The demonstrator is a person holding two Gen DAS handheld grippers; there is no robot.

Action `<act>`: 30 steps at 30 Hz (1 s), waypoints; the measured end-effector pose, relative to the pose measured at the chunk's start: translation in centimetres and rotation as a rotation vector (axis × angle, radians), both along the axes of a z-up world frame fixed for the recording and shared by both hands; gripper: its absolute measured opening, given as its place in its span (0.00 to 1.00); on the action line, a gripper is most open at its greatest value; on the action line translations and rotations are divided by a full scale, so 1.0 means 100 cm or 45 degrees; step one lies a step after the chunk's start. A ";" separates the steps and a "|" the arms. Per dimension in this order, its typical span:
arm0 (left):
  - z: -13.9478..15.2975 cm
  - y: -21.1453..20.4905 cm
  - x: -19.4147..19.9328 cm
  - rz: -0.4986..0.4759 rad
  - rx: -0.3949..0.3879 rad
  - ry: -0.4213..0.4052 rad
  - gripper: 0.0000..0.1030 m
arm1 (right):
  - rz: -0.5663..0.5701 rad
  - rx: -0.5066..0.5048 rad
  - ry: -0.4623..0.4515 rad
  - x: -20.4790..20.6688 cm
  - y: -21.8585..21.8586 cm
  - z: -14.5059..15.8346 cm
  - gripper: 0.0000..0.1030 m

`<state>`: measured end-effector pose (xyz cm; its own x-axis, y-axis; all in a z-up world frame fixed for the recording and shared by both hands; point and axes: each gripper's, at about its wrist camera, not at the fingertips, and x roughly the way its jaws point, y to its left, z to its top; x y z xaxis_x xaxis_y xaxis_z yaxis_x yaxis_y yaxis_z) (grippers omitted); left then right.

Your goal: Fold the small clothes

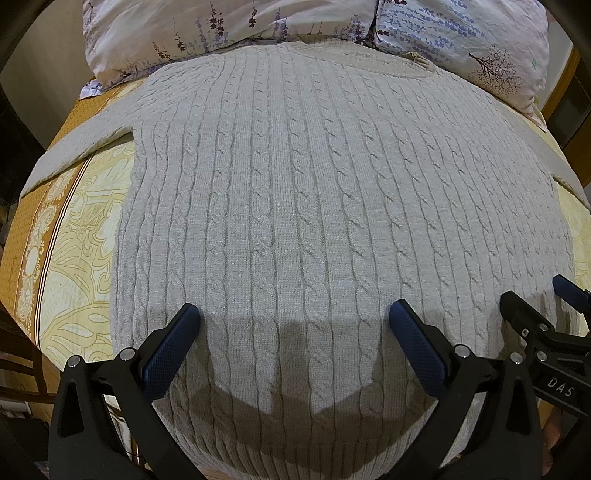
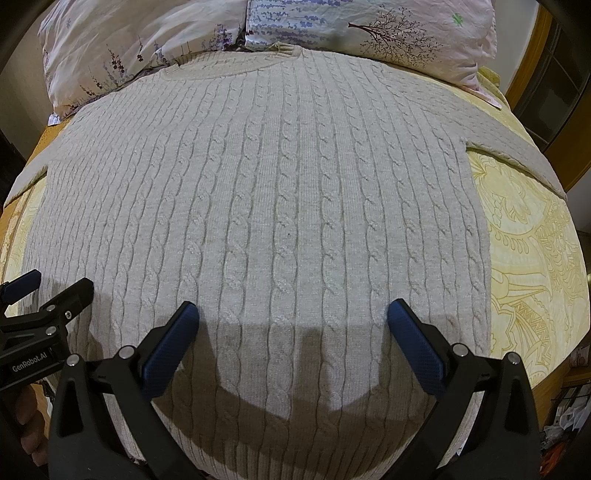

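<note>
A pale grey cable-knit sweater (image 1: 314, 192) lies flat and face up on the bed, collar far away, both sleeves spread out to the sides. It also fills the right wrist view (image 2: 280, 206). My left gripper (image 1: 294, 317) is open and empty, hovering above the lower left part of the sweater. My right gripper (image 2: 293, 317) is open and empty above the lower right part. The right gripper shows at the right edge of the left wrist view (image 1: 535, 306), and the left gripper shows at the left edge of the right wrist view (image 2: 55, 288).
A yellow patterned bedspread (image 1: 74, 236) lies under the sweater and also shows in the right wrist view (image 2: 535, 251). Two floral pillows (image 1: 221, 26) (image 2: 369, 33) lie just beyond the collar. The bed edge drops off at both sides.
</note>
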<state>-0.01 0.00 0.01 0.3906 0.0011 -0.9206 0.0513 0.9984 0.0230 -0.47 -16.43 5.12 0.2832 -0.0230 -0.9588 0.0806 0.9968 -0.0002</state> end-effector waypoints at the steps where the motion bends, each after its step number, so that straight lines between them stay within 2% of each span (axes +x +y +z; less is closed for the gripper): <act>1: 0.000 0.000 0.000 0.000 0.000 0.000 0.99 | 0.000 0.000 0.000 0.000 0.000 0.000 0.98; 23: 0.001 -0.003 0.001 0.002 0.000 0.006 0.99 | 0.012 0.000 -0.007 -0.001 0.001 0.000 0.98; 30: 0.001 -0.003 0.001 0.003 0.000 0.005 0.99 | 0.044 0.005 -0.041 -0.003 0.001 0.000 0.98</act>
